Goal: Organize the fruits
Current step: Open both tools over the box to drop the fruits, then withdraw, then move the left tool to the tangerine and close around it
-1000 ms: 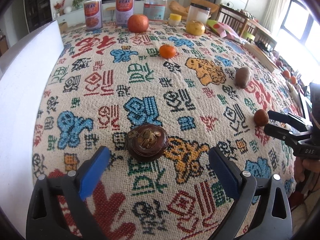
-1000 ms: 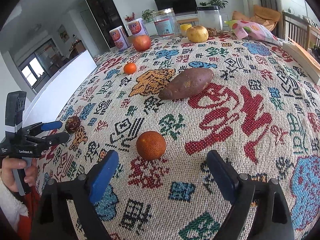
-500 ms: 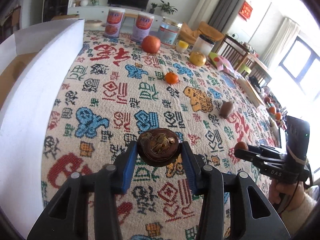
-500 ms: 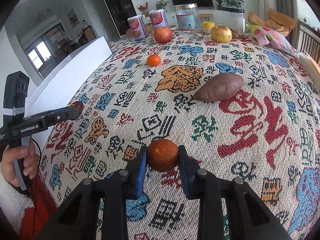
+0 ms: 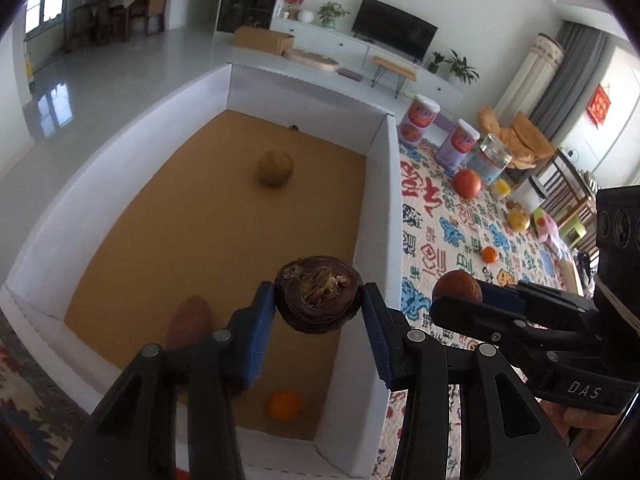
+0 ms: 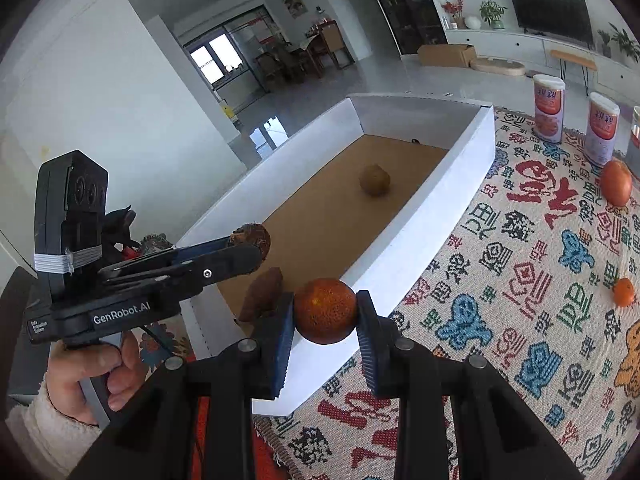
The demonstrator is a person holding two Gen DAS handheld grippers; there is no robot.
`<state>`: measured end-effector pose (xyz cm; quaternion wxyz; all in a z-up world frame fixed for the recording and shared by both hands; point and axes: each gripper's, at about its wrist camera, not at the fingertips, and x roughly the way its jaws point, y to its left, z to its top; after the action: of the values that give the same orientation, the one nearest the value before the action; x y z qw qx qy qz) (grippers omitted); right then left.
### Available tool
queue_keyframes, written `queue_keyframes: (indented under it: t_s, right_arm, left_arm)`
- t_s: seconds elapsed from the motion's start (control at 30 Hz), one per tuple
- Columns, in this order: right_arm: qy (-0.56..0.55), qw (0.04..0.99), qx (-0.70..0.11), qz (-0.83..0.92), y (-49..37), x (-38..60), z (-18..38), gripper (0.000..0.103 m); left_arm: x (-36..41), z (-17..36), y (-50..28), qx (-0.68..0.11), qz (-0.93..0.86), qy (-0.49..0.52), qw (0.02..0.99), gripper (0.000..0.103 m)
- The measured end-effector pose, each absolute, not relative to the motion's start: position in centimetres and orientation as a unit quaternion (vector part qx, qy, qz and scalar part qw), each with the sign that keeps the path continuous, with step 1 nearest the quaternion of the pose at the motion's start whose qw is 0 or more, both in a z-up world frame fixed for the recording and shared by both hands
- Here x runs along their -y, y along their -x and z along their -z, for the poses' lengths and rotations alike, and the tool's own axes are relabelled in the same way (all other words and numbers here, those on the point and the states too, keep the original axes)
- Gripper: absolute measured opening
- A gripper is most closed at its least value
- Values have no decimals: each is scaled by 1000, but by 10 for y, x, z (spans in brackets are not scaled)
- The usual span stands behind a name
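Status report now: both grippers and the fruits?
Left gripper shut on dark fruit, over box. Right gripper shut on orange, near box wall. Nothing blocking.

You are in a home, in an open living room: a flat television [image 5: 394, 40] stands on a long white sideboard [image 5: 360, 50] with potted plants [image 5: 332, 14] beside it, and grey curtains [image 5: 576, 68] hang by the window. Behind you a dining table with chairs [image 6: 304, 54] sits near a glass door, on a glossy tiled floor [image 5: 100, 80]. A red paper ornament [image 5: 599, 105] hangs on the wall
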<state>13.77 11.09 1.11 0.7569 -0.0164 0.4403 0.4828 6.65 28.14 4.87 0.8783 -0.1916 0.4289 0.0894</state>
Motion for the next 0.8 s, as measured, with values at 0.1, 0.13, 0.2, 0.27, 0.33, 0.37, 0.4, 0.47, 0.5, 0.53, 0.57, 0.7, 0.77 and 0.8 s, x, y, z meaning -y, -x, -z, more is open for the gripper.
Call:
queue_keyframes:
  t_s: [0.1,0.13,0.2,0.27,0.33,0.37,0.4,0.47,0.5,0.53,0.57,0.7,0.77,0.8]
  right_arm:
    - [36,752,-461,-470,-147,-159,2,31]
    - [37,751,-467,-465,-150,-167,4,34]
    - [23,761,-462,-455,-156,-170,0,39]
    - [-3,779,-436,-450,-157,-156,-12,52]
    - [-20,802,-400,-443,-156,-129,-27,72]
    - [-19,814,-383,-436,-154,-113,-31,82]
    - [-13,825,-367,-429,-150,-96,-33,86]
    - [18,848,-343,-404,-141,-55,-23,93]
    - [39,857,-338,-388,-134,-32,-11,93]
    - [61,863,-340,-369,-127,-6,5,93]
    - [80,867,-345,-349,-121,19,21,93]
    - [110,881,-385,-252,-106,129,76,93]
    - [101,890,-400,-195,-107,180,90,93]
    - [90,895,-405,-166,-108,206,95,93]
  left_arm:
    - [-290,-27,-73,-449,-120,178,868,53]
    - [-292,-26,-71,-447,-129,172,868,64]
    - [-292,-34,-64,-426,-143,167,878,81]
    - [-287,-47,-55,-397,-149,162,891,91]
    - [-276,-60,-49,-378,-145,157,901,92]
    - [-269,-66,-47,-369,-133,155,907,92]
    - [-258,-71,-45,-362,-119,152,912,93]
    - [-227,-80,-42,-350,-85,140,922,94]
    - [-208,-82,-42,-346,-63,134,927,96]
    - [-188,-82,-43,-345,-38,127,929,97]
    - [-167,-80,-45,-348,-13,119,930,97]
    - [-78,-43,-72,-395,82,82,911,100]
    - [-38,-12,-88,-419,106,59,900,100]
    - [-24,3,-97,-430,111,51,895,99]
